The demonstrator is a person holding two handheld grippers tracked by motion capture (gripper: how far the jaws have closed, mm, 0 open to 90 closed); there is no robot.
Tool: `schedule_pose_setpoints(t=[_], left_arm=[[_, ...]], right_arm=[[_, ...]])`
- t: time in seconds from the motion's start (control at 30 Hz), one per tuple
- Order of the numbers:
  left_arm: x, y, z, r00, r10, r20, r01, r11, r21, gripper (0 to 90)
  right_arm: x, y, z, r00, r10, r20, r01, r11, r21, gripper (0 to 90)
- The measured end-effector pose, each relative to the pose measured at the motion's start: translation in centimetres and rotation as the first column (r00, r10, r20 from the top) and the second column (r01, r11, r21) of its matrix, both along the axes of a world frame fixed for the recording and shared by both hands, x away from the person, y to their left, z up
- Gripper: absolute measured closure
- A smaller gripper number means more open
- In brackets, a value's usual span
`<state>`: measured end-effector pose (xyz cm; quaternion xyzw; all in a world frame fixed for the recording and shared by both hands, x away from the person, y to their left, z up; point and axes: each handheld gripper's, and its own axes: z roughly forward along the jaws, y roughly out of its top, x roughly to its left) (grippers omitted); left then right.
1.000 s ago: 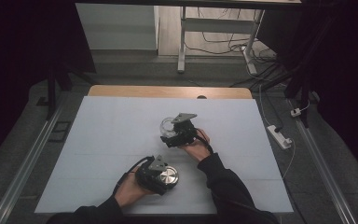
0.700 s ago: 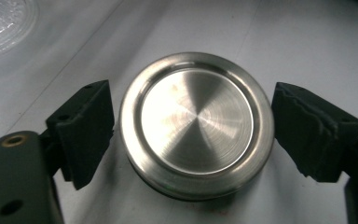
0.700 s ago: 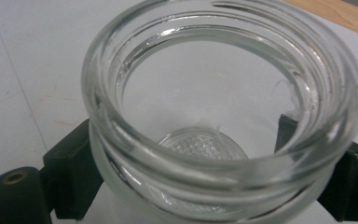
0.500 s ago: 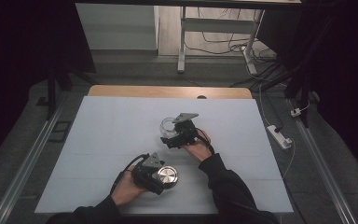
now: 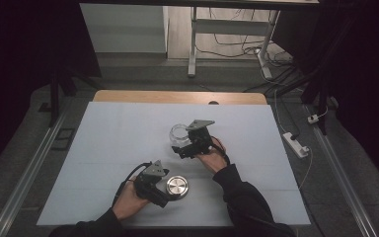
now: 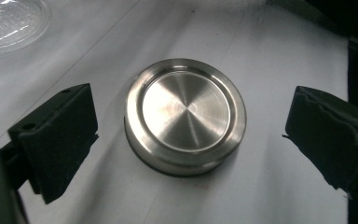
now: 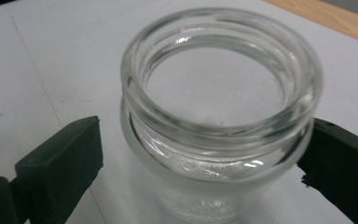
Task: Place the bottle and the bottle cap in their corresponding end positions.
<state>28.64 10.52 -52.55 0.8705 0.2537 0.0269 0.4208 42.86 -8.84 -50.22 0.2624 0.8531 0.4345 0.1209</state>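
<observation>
Here the left gripper [image 5: 164, 188] has its jaws spread wide around the metal lid [image 5: 177, 187], and they have just been opening. In the left gripper view the lid [image 6: 185, 114] lies flat on the white table [image 5: 108, 148], directly ahead between the two black pads, with a clear gap on each side; no pad touches it. So the lid is set down and free.

The right gripper [image 5: 183, 146] has also just been opening its jaws. Its jaws stand on both sides of the glass jar [image 5: 180, 134]. In the right gripper view the jar [image 7: 219, 116] stands upright between the pads. The pad on the left of that view is clearly apart from the glass. The other pad is very near the wall, and whether it still touches cannot be told for sure.

The relation that matters is lid to jar. From the left gripper the jar lies farther away and toward the right hand, near but apart. The lid is nearer to the left gripper, the jar to the right one. The jar's axis is vertical and its mouth is open upward.

The lid is round, low, brushed steel with a raised rim and a dark lower edge. The jar is clear, thick-walled, and seems empty.
</observation>
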Motion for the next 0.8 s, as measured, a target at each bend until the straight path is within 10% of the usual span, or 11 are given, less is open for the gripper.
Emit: schedule_pose_setpoints(t=[0.4,0.8], left_arm=[[-0.3,2.7,1.2,0.9990,0.032,-0.032,-0.034,0.9978,-0.057,0.0],[-1.0,3.8,1.3,0.9982,0.060,-0.007,-0.060,0.9981,-0.012,0.0]], right_arm=[[-1.4,-1.9,1.5,0.9998,-0.015,0.010,0.015,0.999,0.035,0.0],[-3.1,-3.6,2.3,0.9999,-0.012,0.005,0.012,0.999,0.052,0.0]])
